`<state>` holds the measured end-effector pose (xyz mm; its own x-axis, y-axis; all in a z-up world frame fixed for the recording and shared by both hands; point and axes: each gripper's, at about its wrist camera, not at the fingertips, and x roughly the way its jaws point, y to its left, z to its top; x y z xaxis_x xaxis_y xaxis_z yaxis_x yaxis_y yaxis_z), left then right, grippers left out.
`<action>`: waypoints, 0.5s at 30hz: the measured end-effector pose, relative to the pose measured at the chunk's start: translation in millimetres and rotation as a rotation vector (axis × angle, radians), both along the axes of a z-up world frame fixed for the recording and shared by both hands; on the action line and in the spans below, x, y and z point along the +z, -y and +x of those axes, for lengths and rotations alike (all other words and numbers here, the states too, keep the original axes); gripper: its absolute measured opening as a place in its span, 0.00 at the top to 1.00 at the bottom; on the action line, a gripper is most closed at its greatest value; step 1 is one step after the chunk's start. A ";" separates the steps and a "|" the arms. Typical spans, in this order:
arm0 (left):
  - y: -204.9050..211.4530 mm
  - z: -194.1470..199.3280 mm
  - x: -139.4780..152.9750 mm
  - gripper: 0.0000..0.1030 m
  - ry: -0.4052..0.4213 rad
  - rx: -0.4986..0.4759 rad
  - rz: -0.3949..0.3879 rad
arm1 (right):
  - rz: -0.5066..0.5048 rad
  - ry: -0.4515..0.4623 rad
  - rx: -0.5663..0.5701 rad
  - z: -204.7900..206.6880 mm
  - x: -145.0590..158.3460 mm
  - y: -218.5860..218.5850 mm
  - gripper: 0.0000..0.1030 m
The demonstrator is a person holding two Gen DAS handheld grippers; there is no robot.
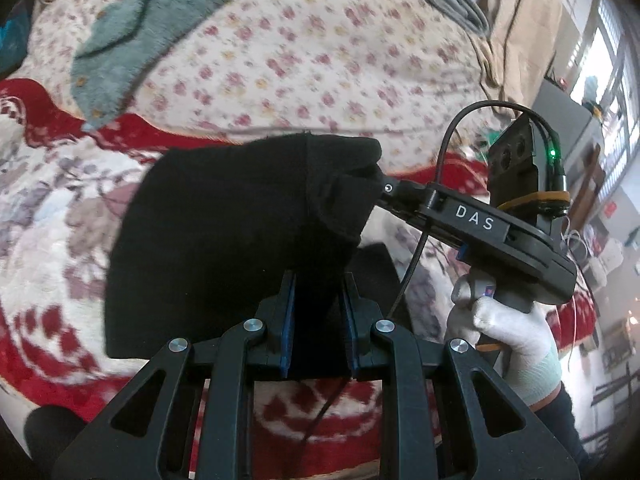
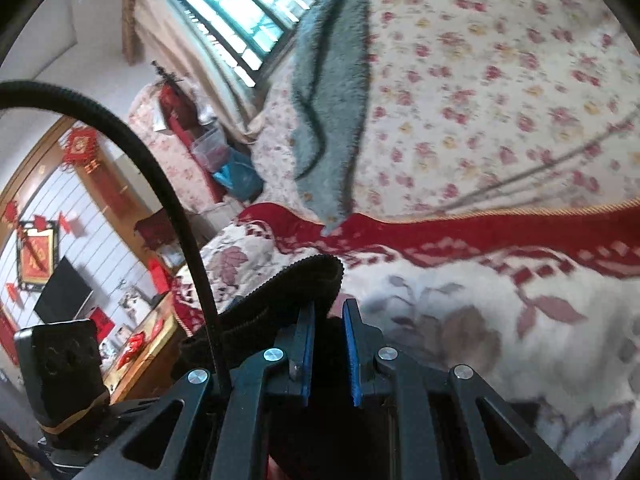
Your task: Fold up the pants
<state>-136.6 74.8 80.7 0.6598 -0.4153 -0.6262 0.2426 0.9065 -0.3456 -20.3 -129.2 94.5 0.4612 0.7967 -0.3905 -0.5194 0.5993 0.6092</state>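
Hanging above the bed, the black pants (image 1: pixel 224 240) were held up as a folded dark panel between the two grippers, clear of the red-and-white patterned blanket (image 1: pixel 52 216) beneath. The left gripper (image 1: pixel 319 280) had its blue-padded jaws closed most of the way onto the lower edge of the fabric, which filled the narrow gap between them. The right gripper (image 1: pixel 382 189), seen from the left wrist view, pinched the upper right corner of the cloth, its tips buried in the bunched fabric; a white-gloved right hand (image 1: pixel 508 332) gripped its handle. In the right wrist view the same gripper (image 2: pixel 329 310) showed a ribbed waistband edge of the pants (image 2: pixel 280 292) clamped between nearly closed jaws. Beyond the blanket lay a floral bedsheet (image 1: pixel 320 52), on which a grey-green fleece garment (image 1: pixel 132 40) was spread. A window (image 2: pixel 248 12) stood behind the bed.
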 end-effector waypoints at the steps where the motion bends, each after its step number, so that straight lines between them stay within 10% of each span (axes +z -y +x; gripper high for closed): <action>1: 4.5 0.4 -3.0 0.81 -0.007 -0.008 0.001 | 0.005 -0.014 -0.010 -0.1 -3.8 5.8 0.86; 10: 41.5 5.5 -38.4 0.81 -0.076 -0.082 0.034 | -0.001 -0.189 -0.094 -10.4 -51.0 52.4 0.86; 15: 41.7 0.1 -40.9 0.74 -0.087 -0.096 0.023 | 0.172 -0.323 -0.119 -11.1 -72.4 80.3 0.84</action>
<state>-136.5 33.1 39.8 0.5605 -0.4589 -0.6894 0.2988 0.8884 -0.3485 -31.4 -209.4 22.1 0.4291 0.8117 -0.3964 -0.2172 0.5187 0.8269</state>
